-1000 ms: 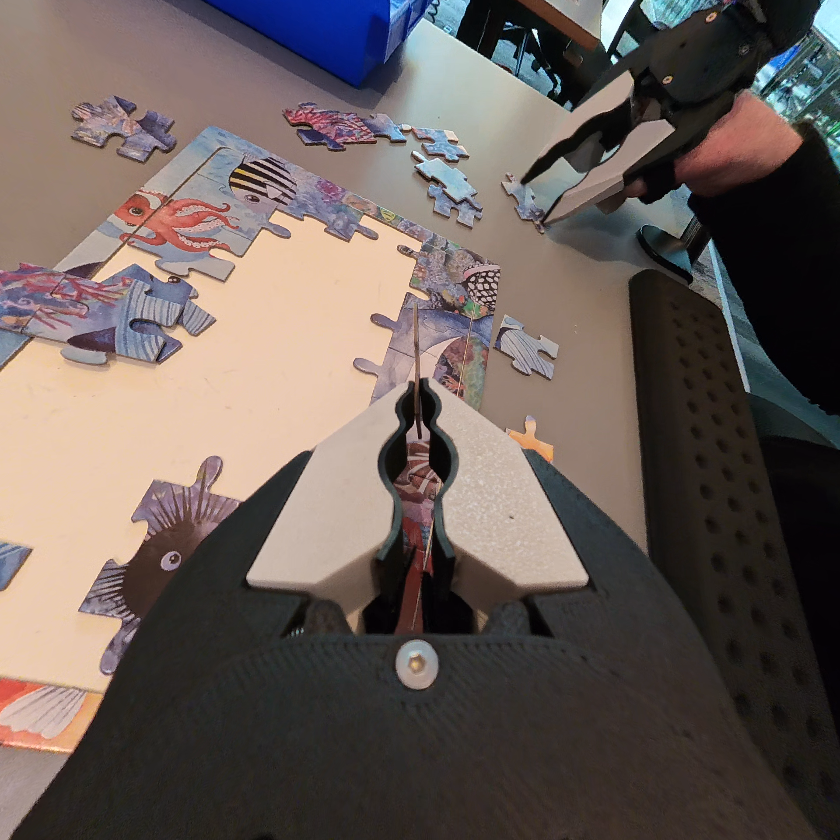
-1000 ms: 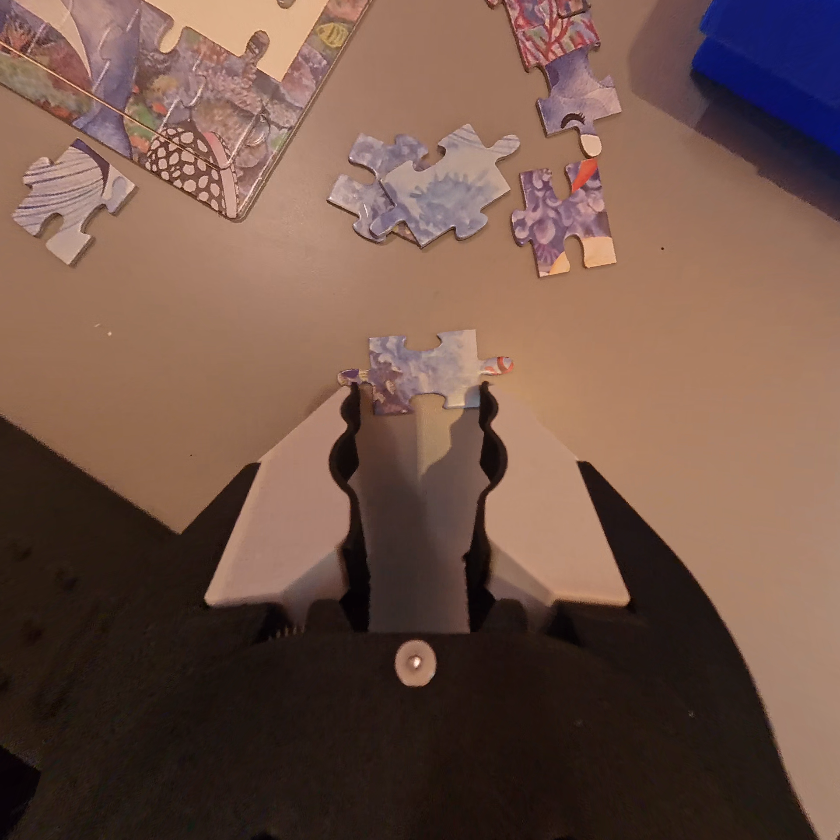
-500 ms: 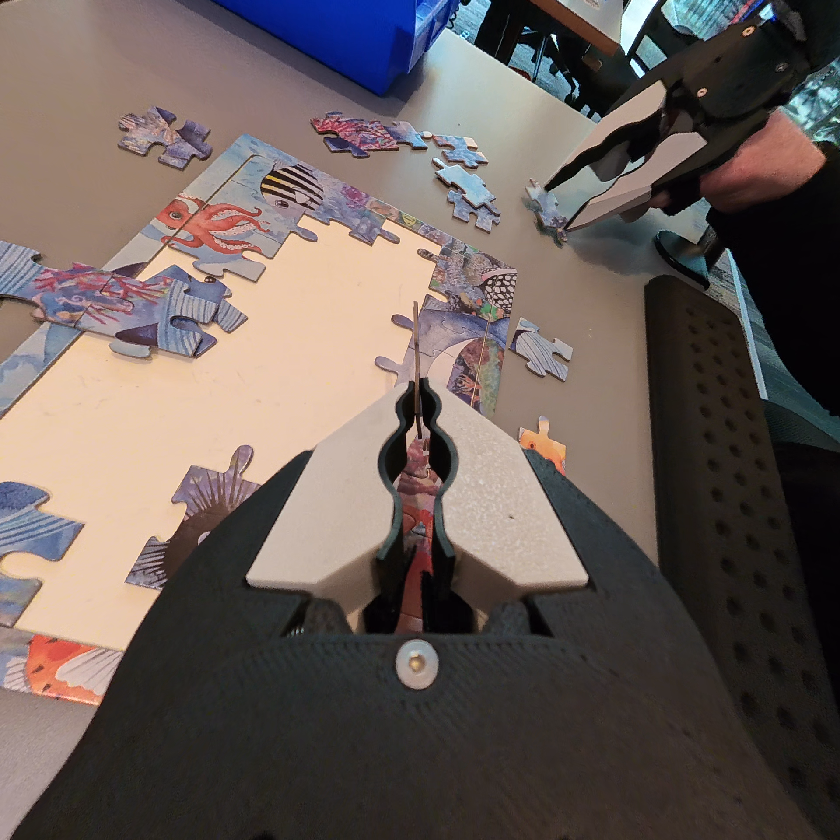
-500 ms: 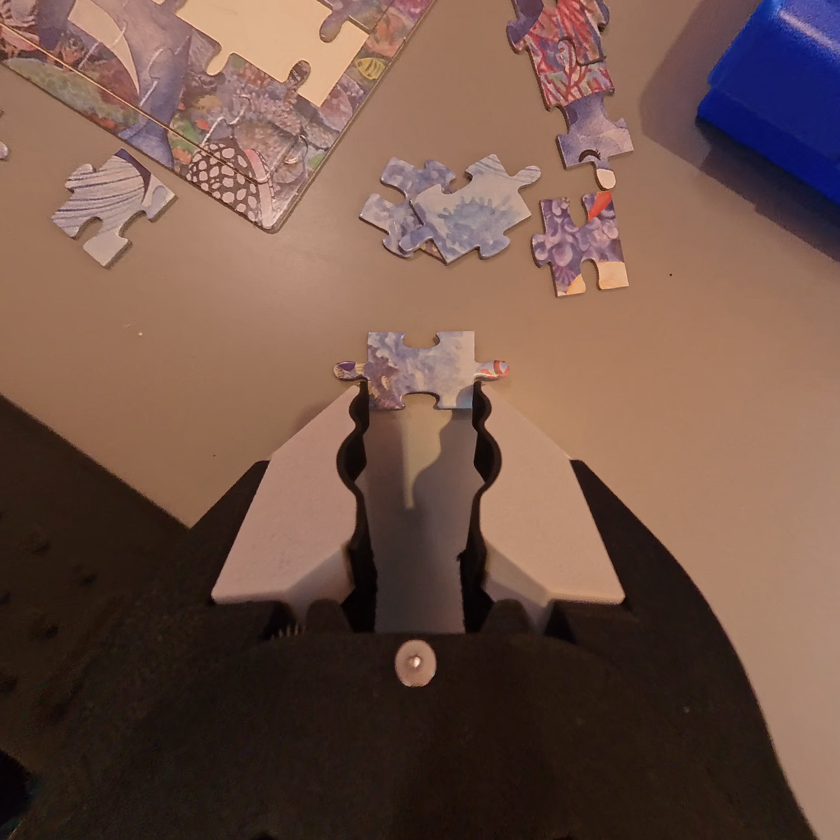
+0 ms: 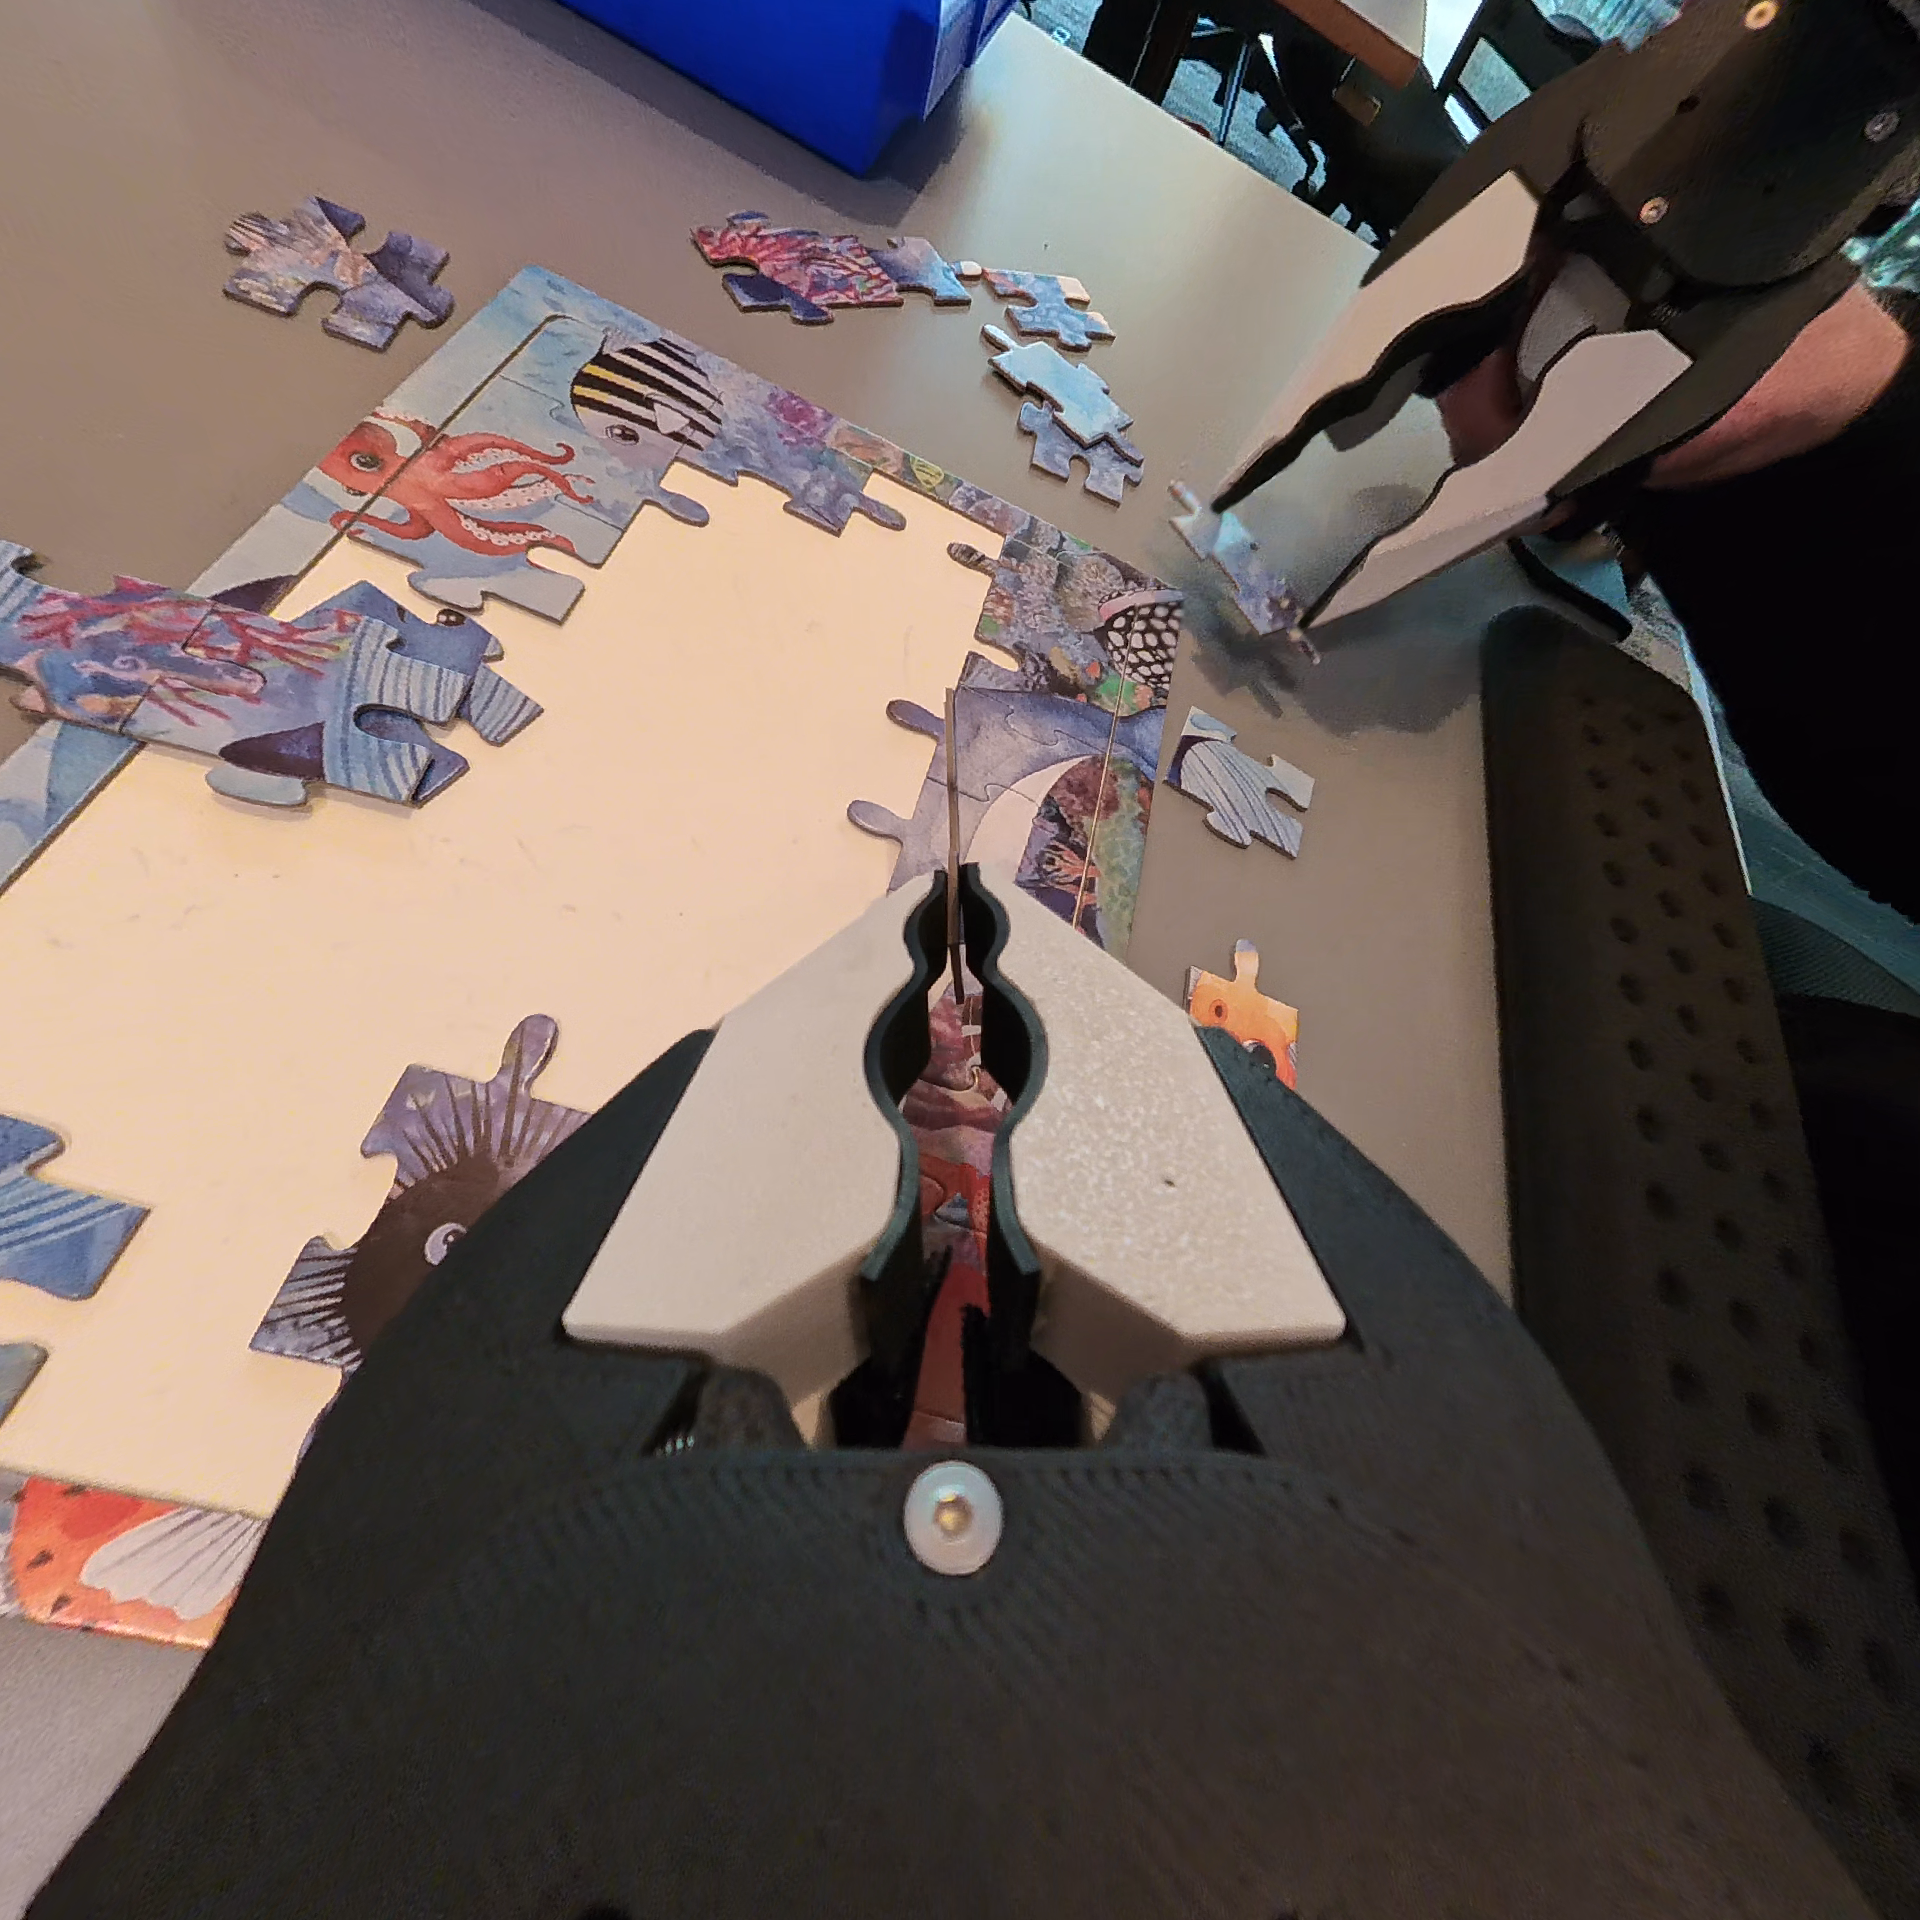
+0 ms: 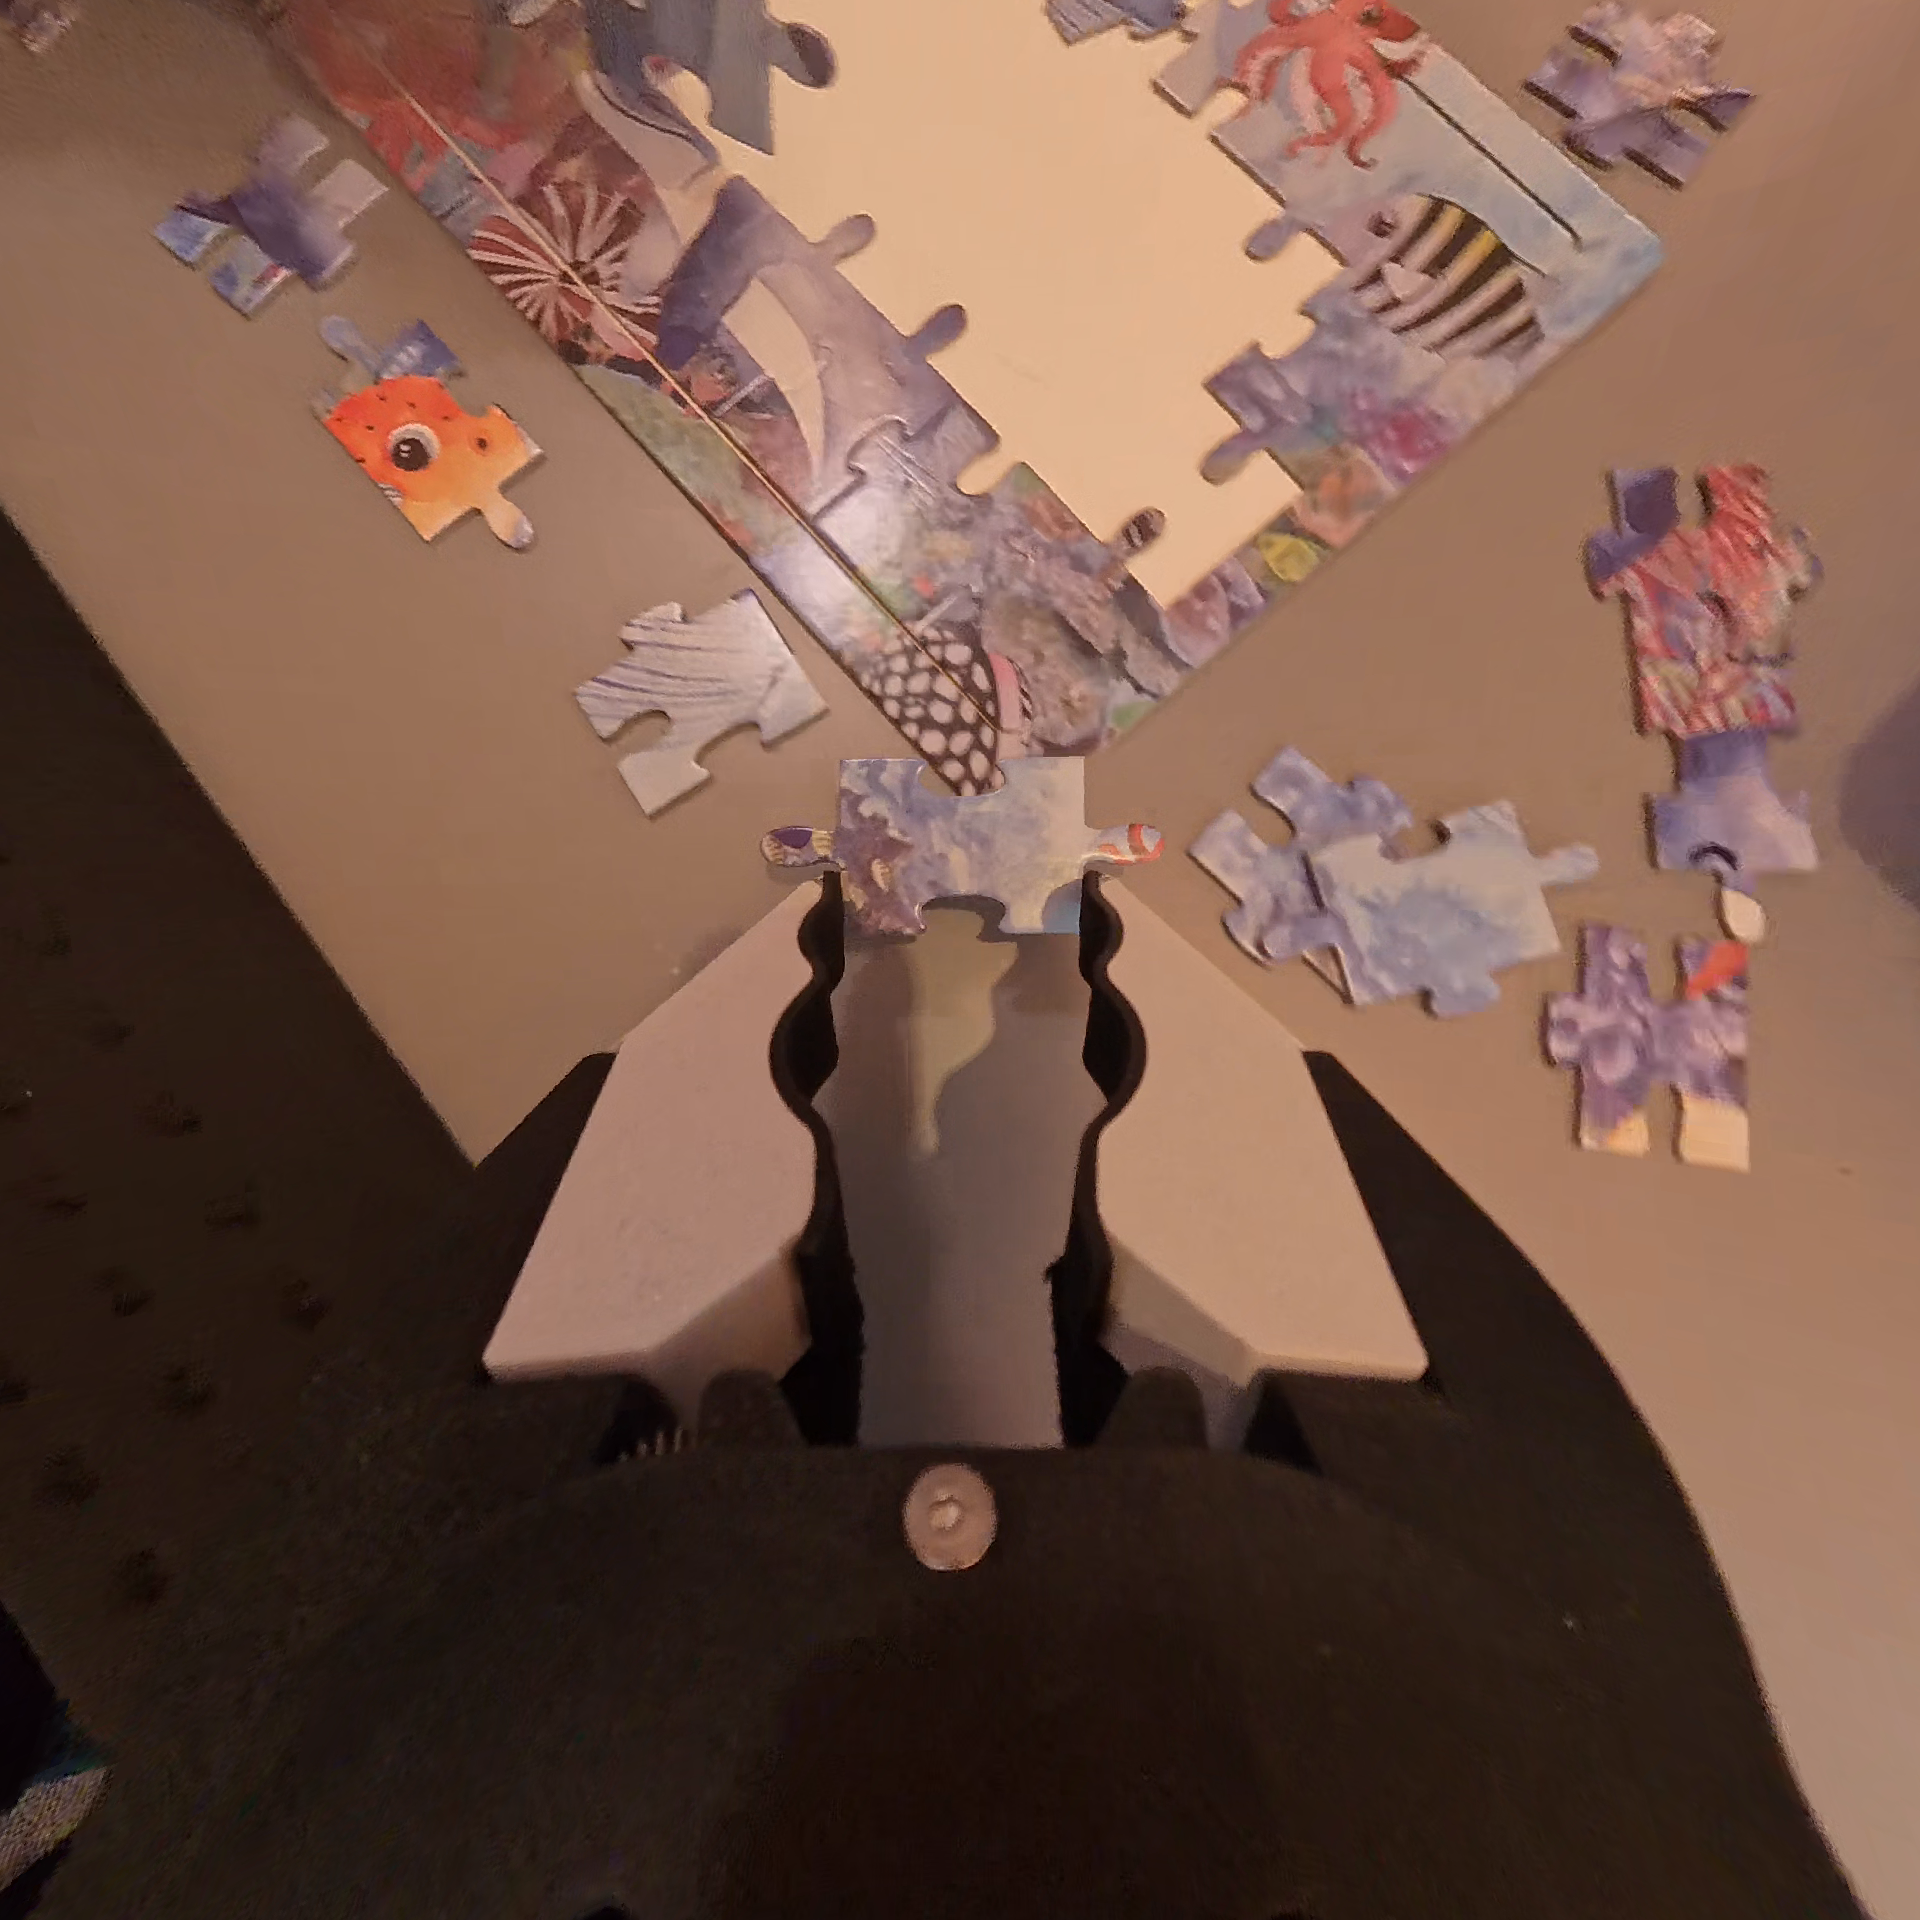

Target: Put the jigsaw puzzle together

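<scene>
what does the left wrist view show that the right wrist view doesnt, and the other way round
Only the left wrist view shows the blue bin, the person's hand behind the right tongs, and the left tongs shut on a piece seen edge-on.

Only the right wrist view shows the face of the blue piece held by the right tongs, and the orange fish piece's eye.

Both show the puzzle board, the octopus, and the pale striped loose piece.
</scene>
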A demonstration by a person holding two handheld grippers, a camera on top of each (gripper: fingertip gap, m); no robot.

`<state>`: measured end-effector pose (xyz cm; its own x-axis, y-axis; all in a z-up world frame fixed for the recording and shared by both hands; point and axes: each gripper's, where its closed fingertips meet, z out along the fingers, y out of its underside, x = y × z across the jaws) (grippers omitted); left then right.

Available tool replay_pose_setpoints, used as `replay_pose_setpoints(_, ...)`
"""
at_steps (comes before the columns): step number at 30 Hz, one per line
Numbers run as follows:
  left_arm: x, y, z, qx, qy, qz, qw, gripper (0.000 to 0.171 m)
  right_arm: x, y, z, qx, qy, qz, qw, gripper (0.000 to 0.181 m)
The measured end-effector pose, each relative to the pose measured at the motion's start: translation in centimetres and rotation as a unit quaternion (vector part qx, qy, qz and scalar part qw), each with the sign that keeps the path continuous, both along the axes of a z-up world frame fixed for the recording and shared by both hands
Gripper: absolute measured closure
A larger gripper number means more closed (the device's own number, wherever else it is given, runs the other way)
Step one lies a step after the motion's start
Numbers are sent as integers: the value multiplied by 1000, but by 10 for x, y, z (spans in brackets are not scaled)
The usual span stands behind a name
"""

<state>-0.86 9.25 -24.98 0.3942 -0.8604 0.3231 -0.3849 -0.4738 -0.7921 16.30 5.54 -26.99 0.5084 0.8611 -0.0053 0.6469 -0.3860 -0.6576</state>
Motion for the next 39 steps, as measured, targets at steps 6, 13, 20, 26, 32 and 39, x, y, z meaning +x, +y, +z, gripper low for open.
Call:
replay_pose_setpoints(6,0,0,-2,-2,0,-1,1000,171,-36,7,-10,0,-19,61,998,137)
replay_pose_setpoints(13,1,-1,-3,-6,-2,-4,1000,171,-46,7,-12,-16,-21,86,996,135)
replay_pose_setpoints(20,11,-4,6,-34,-42,-7,999,171,-48,15,8,-14,31,76,997,131)
replay_pose_setpoints(26,25,-12,21,-52,-85,-25,995,171,-73,25,42,-29,144,60,987,139)
replay_pose_setpoints(32,38,-24,34,-53,-117,-58,990,171,-102,23,63,-77,240,87,964,142)
replay_pose_setpoints(39,48,-37,41,-40,-129,-90,987,171,-117,9,67,-122,277,133,944,176)
